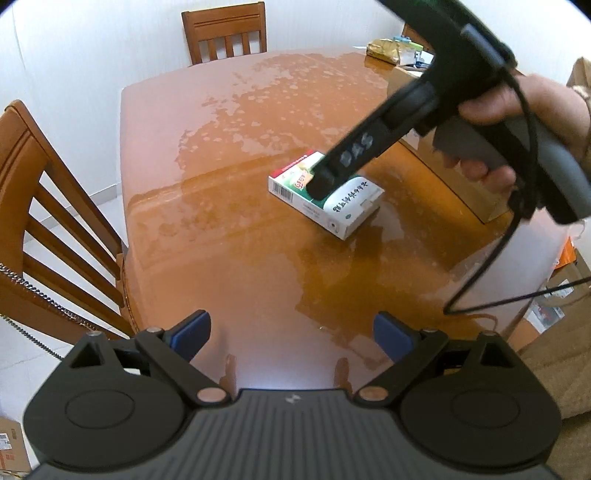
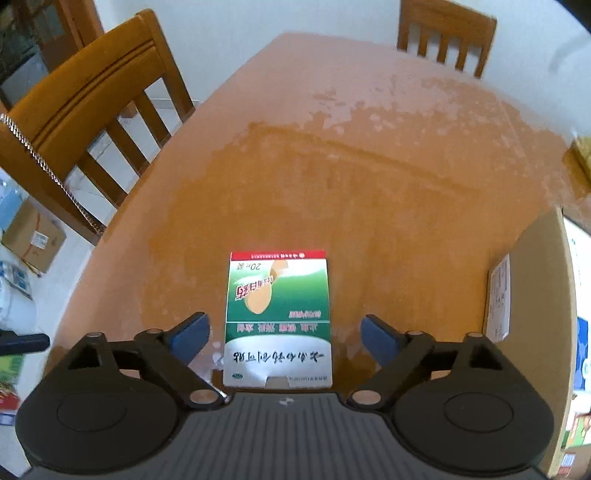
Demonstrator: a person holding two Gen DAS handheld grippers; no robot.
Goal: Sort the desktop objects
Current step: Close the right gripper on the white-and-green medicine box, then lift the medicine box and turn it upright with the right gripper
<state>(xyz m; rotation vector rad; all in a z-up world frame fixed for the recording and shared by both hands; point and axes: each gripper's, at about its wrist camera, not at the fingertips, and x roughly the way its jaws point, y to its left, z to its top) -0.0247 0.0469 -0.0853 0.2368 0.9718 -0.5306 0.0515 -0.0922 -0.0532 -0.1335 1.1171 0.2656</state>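
Note:
A flat green, white and red medicine box [image 1: 354, 205] lies on the orange-brown table [image 1: 236, 184]. In the right wrist view the box [image 2: 277, 317] lies between my right gripper's [image 2: 286, 336] open blue-padded fingers, which do not touch it. In the left wrist view the right gripper [image 1: 321, 184] hangs just over the box, held by a hand. My left gripper [image 1: 291, 336] is open and empty above the table's near part, well short of the box.
A cardboard box [image 1: 443, 177] stands on the table to the right; it also shows in the right wrist view [image 2: 532, 288]. Packets and clutter [image 1: 395, 48] lie at the far right corner. Wooden chairs [image 1: 225, 33] stand at the far end and left side [image 1: 48, 206].

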